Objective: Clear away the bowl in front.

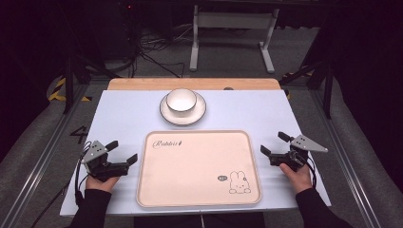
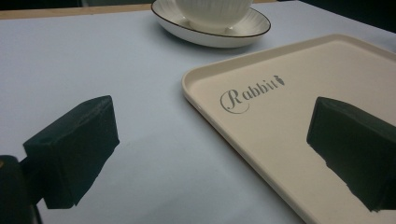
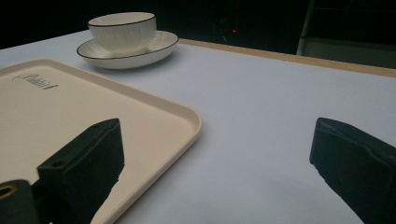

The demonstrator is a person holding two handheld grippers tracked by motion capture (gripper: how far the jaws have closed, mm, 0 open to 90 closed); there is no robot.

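We read "Rabbit" in script on the one cream tray (image 1: 190, 166), which also bore a small rabbit drawing (image 1: 240, 183). One bowl (image 1: 181, 99) sat on one saucer (image 1: 167, 113) just beyond the tray. Our left gripper (image 1: 124, 151) and right gripper (image 1: 273, 144) flanked the tray, both jaws wide apart and empty.

The person wears black sleeves (image 1: 92, 206). Each gripper, left gripper (image 1: 124, 151) and right gripper (image 1: 274, 144), has black jaws. A grey three-cornered plate (image 1: 309, 142) and a black cable (image 1: 77, 175) belong to them.
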